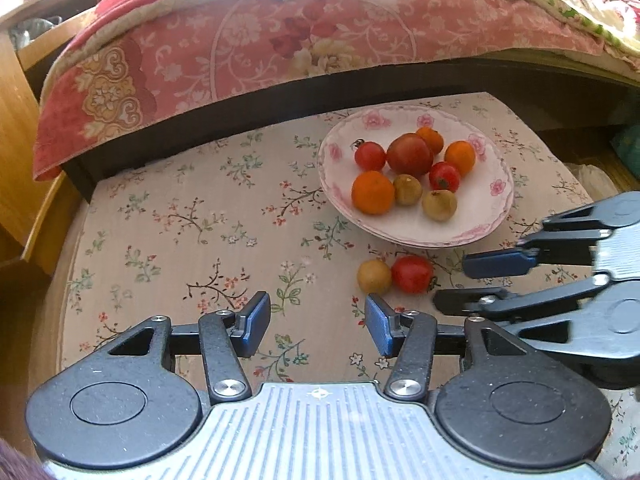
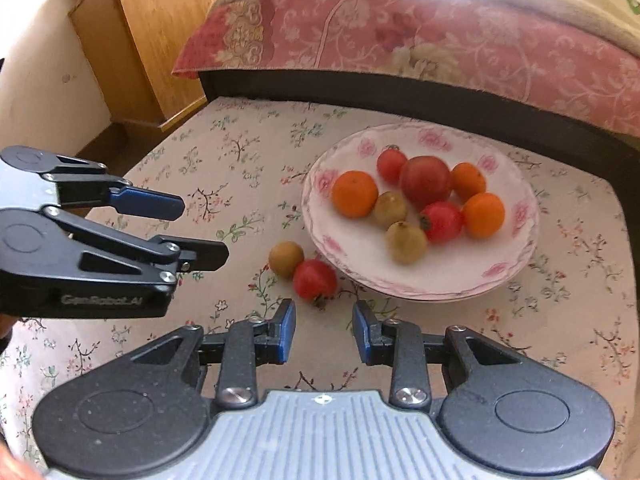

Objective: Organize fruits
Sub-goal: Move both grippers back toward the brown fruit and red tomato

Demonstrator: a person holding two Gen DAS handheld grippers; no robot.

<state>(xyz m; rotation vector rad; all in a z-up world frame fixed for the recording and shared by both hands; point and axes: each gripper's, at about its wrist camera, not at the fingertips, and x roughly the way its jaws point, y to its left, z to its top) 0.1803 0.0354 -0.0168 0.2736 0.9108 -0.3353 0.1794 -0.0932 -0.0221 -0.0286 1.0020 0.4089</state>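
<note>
Fruits point(image 2: 394, 210), ten in all and all round and smooth-skinned, are shown on a matte tablecloth point(image 2: 200, 152) printed with floral sprigs. At far left, the left gripper point(image 2: 204, 231), made of black metal links with blue pads, is held with its jaws open and nothing between them. Right of it, two loose fruits are seen touching on the cloth: one tan fruit point(image 2: 286, 259) and one glossy red tomato point(image 2: 315, 284). Below centre, the right gripper point(image 2: 324, 330) is seen with its jaws narrowly parted and empty. At right, eight fruits are held in a shallow white plate point(image 2: 460, 268) with a scalloped, pink-flowered rim: three oranges, two small red tomatoes, one large dark-red tomato and two tan fruits.
</note>
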